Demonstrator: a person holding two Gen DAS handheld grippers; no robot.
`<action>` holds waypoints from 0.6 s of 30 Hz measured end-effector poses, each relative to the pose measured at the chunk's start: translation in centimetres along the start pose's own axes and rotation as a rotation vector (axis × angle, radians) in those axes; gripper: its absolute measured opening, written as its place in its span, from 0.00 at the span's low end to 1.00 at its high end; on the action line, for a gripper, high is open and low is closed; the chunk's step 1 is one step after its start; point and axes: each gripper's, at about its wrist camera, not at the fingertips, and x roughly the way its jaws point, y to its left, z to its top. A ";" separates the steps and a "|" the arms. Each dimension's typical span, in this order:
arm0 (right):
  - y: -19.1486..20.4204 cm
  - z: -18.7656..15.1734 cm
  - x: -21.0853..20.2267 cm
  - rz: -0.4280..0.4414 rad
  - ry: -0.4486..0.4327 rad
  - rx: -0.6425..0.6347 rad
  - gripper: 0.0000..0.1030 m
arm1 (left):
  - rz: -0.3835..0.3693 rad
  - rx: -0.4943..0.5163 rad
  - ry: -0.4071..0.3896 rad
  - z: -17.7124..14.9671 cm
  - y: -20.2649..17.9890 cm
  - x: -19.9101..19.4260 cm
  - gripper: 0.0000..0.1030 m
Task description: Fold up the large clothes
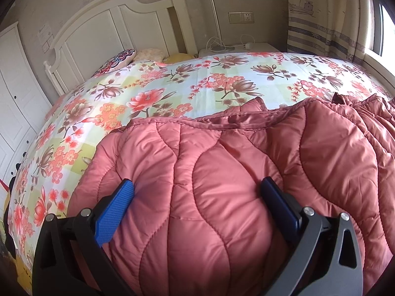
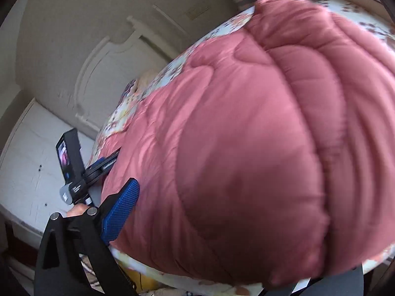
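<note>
A pink quilted padded coat (image 1: 222,172) lies folded over on the floral bedsheet (image 1: 172,83). My left gripper (image 1: 197,192) has its blue fingers spread wide, one pressed into each side of a thick bulge of the coat near its front edge. In the right wrist view the coat (image 2: 246,148) fills the frame as a big bulge. Only my right gripper's left blue finger (image 2: 121,212) shows, touching the coat; the other finger is hidden behind the fabric. The left gripper (image 2: 103,165) shows there at the coat's left edge.
A white headboard (image 1: 111,27) stands at the far end, with pillows (image 1: 148,55) below it. A white nightstand (image 1: 237,48) with cables sits right of it. A curtain (image 1: 328,14) and window are at the right, white wardrobe doors (image 1: 14,93) at the left.
</note>
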 end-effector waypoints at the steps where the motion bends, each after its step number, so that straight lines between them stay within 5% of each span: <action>1: -0.6 0.6 -0.5 0.006 -0.047 0.048 0.84 | 0.005 -0.005 0.000 0.1 -0.1 0.1 0.98; 4: -3.3 2.2 -0.8 0.040 -0.146 0.216 0.80 | 0.019 -0.024 0.001 0.0 0.1 0.1 0.98; 8: -2.0 2.4 0.4 0.037 -0.161 0.137 0.76 | 0.033 -0.052 0.008 0.2 0.5 0.4 0.98; 12: -1.7 2.0 -0.6 0.088 -0.247 0.059 0.43 | 0.045 -0.067 0.005 0.1 0.6 0.4 0.98; 18: -0.6 1.4 -3.0 0.139 -0.337 -0.035 0.38 | -0.010 -0.100 -0.005 1.3 0.5 -0.7 0.98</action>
